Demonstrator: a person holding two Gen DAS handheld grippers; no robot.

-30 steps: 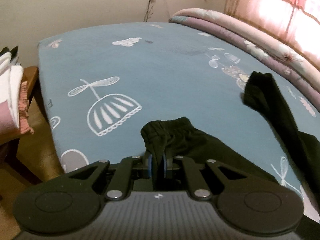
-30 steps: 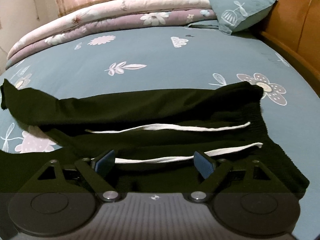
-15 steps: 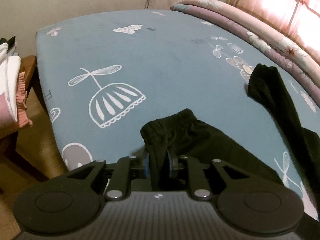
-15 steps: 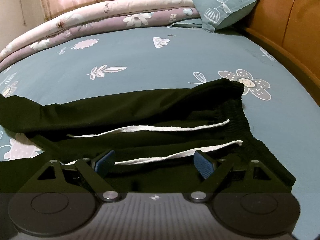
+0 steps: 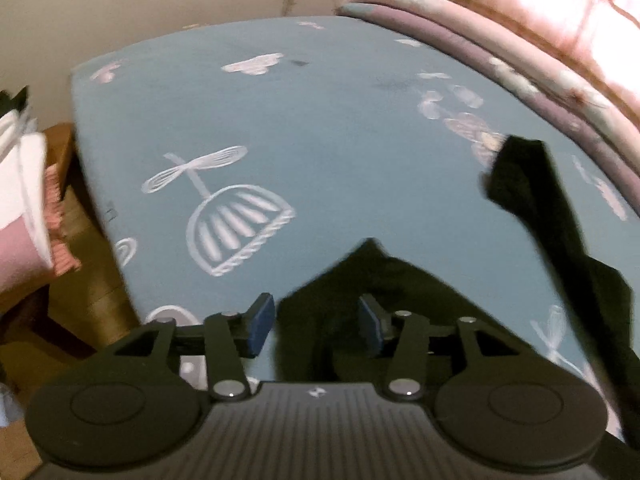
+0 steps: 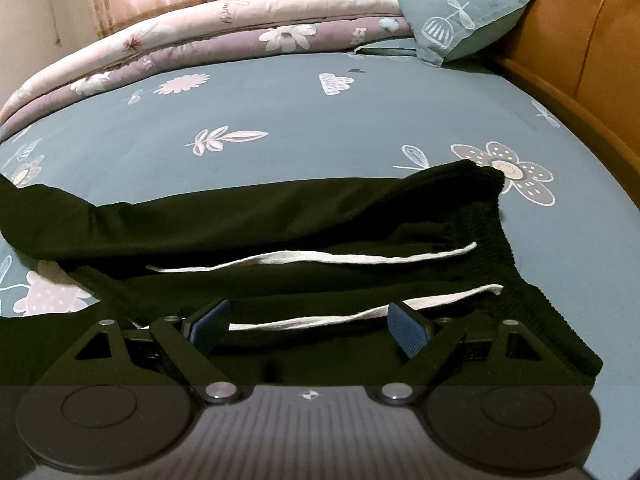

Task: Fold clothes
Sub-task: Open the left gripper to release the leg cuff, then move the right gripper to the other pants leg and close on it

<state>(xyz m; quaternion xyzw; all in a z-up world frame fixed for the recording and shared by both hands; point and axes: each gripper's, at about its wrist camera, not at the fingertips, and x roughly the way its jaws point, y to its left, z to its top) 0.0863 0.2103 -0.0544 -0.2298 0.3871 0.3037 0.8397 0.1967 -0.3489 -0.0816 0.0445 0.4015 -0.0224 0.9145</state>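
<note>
the left gripper [image 5: 316,322] has just been spreading its jaws, and they now stand apart with a peak of black cloth rising between the blue pads [image 5: 262,322]; the pads do not seem to press on it, though the frame is blurred. that cloth is one leg of the black trousers [image 5: 384,288], lying on the blue-grey printed bed sheet [image 5: 280,120] near the bed's edge at 6 o'clock in the left wrist view. the other leg [image 5: 528,184] runs off toward 3 o'clock. at 9 o'clock a stack of white and pink folded laundry [image 5: 20,208] sits beside the bed.

in the right wrist view the right gripper [image 6: 308,326] has its jaws spread wide and pinches nothing. it hangs over the black trousers [image 6: 280,216], which stretch across the sheet from 9 to 3 o'clock, with the ribbed waistband [image 6: 492,240] at 3 o'clock and two white stripes [image 6: 320,258] running lengthwise. the nearer stripe passes between the blue pads. a rolled floral quilt [image 6: 240,28] lies at 12 o'clock, a pillow [image 6: 460,20] at 1 o'clock by the wooden headboard [image 6: 580,40].
</note>
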